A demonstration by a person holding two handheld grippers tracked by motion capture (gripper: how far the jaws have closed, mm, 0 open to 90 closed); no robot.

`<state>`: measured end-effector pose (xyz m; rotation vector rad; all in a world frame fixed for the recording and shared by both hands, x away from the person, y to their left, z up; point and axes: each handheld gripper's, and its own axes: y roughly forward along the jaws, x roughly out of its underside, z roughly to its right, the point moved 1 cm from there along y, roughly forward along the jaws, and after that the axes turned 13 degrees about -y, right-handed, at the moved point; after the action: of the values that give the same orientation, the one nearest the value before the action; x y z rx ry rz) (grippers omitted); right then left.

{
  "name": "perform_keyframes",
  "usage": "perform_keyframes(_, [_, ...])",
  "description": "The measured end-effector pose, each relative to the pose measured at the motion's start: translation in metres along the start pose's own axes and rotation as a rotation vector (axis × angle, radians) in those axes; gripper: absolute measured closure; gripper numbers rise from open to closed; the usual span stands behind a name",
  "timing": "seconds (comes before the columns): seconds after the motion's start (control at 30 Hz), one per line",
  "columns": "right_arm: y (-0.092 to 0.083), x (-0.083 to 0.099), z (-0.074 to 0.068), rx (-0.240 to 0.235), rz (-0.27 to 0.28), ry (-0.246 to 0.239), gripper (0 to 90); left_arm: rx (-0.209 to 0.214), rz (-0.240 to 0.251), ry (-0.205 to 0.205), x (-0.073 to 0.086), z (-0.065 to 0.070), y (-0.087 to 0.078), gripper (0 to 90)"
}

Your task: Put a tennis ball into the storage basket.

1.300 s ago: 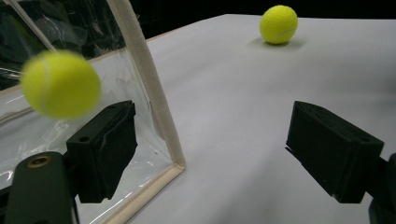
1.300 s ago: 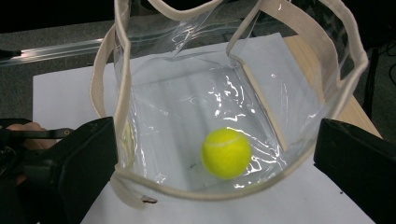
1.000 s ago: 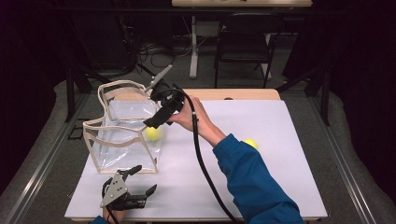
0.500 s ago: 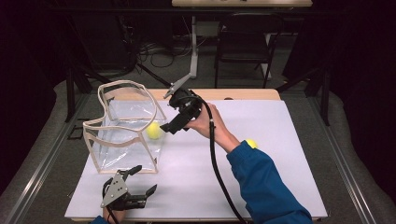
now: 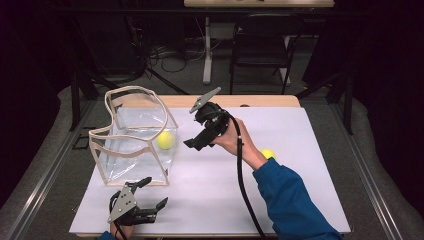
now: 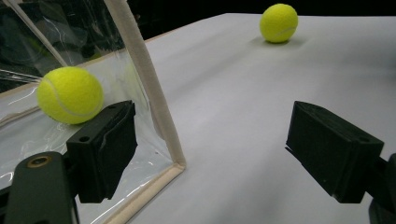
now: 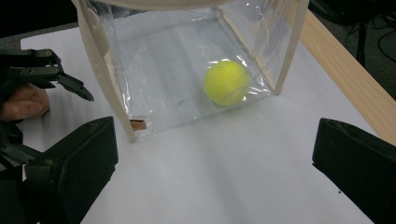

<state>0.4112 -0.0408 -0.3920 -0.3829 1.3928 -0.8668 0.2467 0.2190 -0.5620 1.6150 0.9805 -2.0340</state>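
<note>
Already one yellow tennis ball (image 5: 165, 140) lies inside the clear bag (image 5: 131, 134), against its right wall near the bottom, while a second tennis ball (image 5: 268, 154) sits loose on the white table (image 5: 300, 190), just behind the person's right forearm and well apart from the bag. A ball has no long axis and points nowhere; the bag stands upright with its cream-trimmed mouth facing up, and its longer run goes from the near left corner toward the far right. The right gripper (image 5: 195, 143) hangs just right of the bag, jaws spread wide and holding nothing. The left gripper (image 5: 152, 207) rests on the table in front of the bag, jaws likewise parted and empty. The likely trouble from here: the loose ball rolls at the lightest nudge, so a sleeve or the trailing cable sweeping back could send it toward the table edge, and the soft bag could sag or tip if bumped.
</note>
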Motion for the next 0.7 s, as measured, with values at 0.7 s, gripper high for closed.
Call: perform_keyframes(0.7, [-0.004,0.047,-0.005,0.023,-0.023,0.012,0.0,-0.006,-0.004,0.011,0.0,0.001,0.001,15.9])
